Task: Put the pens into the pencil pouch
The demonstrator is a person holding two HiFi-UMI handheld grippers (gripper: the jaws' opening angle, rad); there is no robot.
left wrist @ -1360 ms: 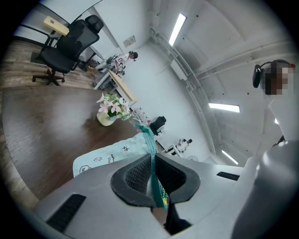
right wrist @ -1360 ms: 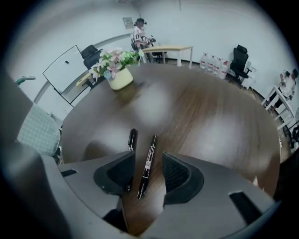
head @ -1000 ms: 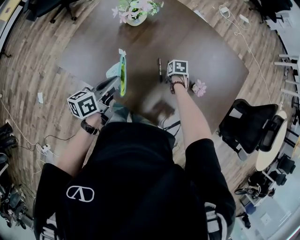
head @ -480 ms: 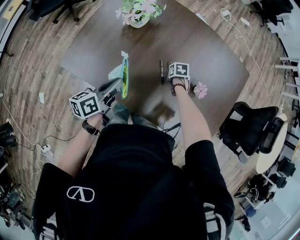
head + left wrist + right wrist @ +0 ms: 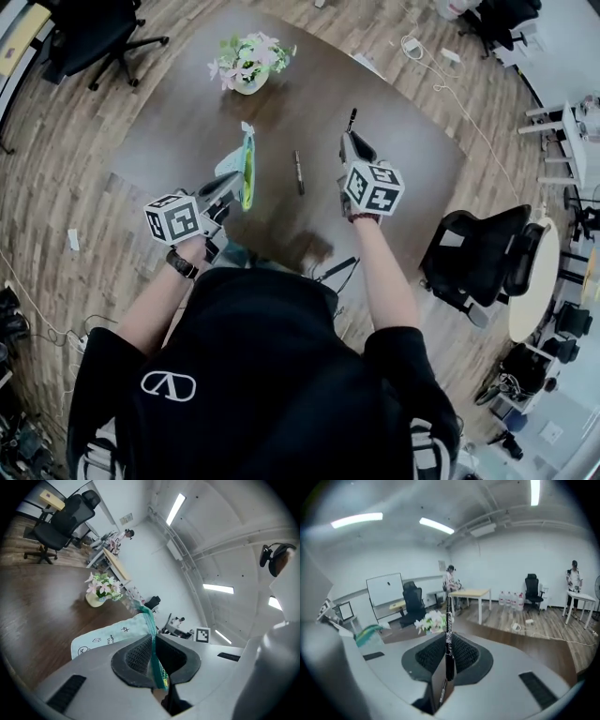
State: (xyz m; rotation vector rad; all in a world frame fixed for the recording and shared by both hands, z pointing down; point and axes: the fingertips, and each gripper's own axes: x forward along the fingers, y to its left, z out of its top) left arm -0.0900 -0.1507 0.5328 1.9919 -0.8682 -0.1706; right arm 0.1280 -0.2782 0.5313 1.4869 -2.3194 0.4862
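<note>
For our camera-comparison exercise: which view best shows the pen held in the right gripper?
Right gripper view: the pen is close up, clamped between the jaws. Head view: only a small dark tip. Left gripper view: not clearly visible.

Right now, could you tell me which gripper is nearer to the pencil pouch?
Left. The left gripper clamps the pencil pouch by its edge; the right gripper holds a pen apart, off to the pouch's right.

Pen (image 5: 449, 620) print blurred, pouch (image 5: 110, 637) corner hidden inside left tongs (image 5: 153, 658)
</note>
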